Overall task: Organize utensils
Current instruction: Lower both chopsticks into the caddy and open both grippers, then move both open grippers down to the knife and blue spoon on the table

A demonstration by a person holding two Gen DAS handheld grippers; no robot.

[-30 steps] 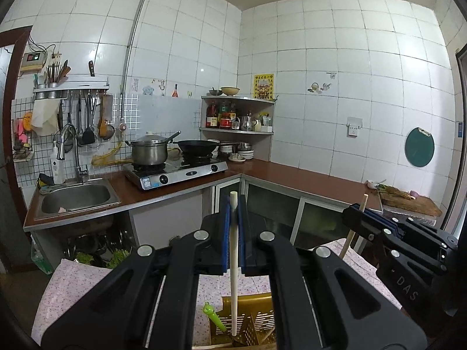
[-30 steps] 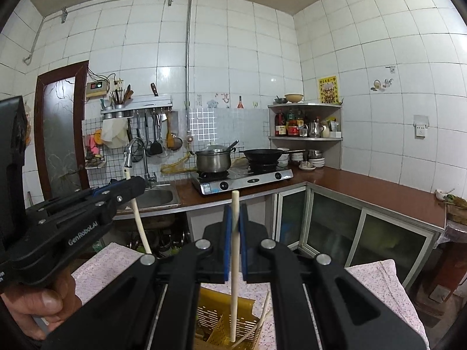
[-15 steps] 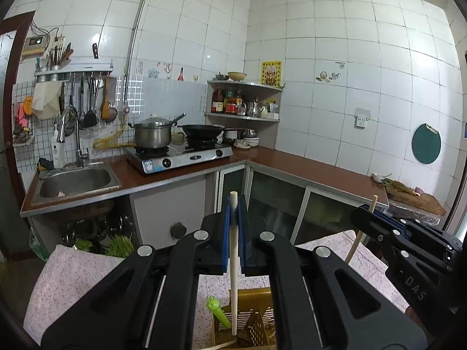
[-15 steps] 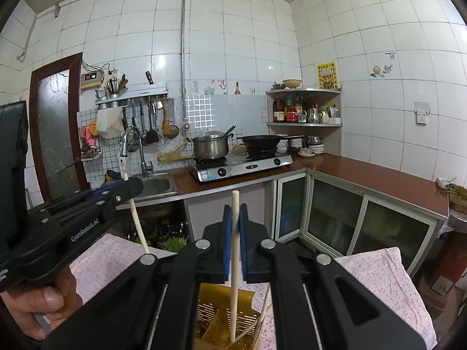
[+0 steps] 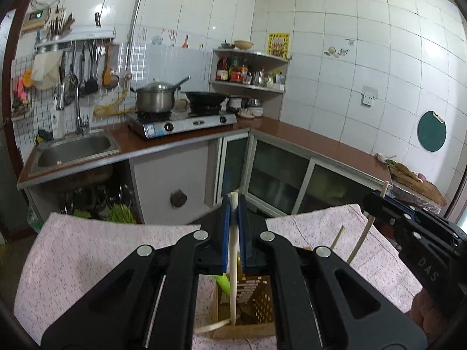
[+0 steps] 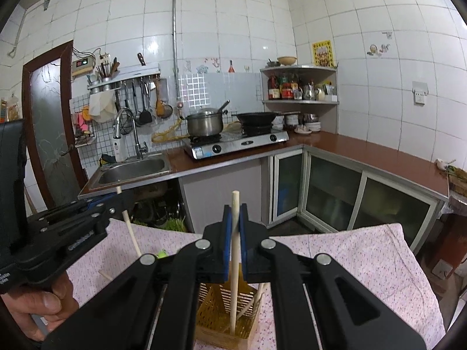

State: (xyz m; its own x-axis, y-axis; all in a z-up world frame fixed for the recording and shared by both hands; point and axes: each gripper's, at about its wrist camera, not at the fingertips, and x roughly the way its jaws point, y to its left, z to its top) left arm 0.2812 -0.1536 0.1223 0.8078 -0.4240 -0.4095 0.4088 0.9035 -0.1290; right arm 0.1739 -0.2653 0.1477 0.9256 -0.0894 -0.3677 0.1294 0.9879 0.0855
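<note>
Your left gripper (image 5: 233,204) is pinched on a pale chopstick (image 5: 233,277), blue pads pressed against it on both sides. The stick hangs near vertical, top end poking just above the pads, lower end down inside the yellow slatted utensil basket (image 5: 254,294).

Your right gripper (image 6: 235,215) is clamped the same way on a second chopstick (image 6: 233,297), upright, tip also inside the basket, toward its near wall.

The basket sits on the pink floral cloth (image 5: 87,256), directly below both grippers. Already in the basket: a green-handled utensil (image 5: 223,281) just left of your left-hand stick, and a few loose chopsticks (image 6: 256,300) leaning to the right of your right-hand stick. One more stick (image 5: 210,327) pokes out over the basket's near-left corner.

In the left wrist view your right gripper comes in from the right of the basket; in the right wrist view your left one comes in from the left, with your hand (image 6: 38,303) wrapped round its handle. The two grippers are near each other, not touching.
</note>
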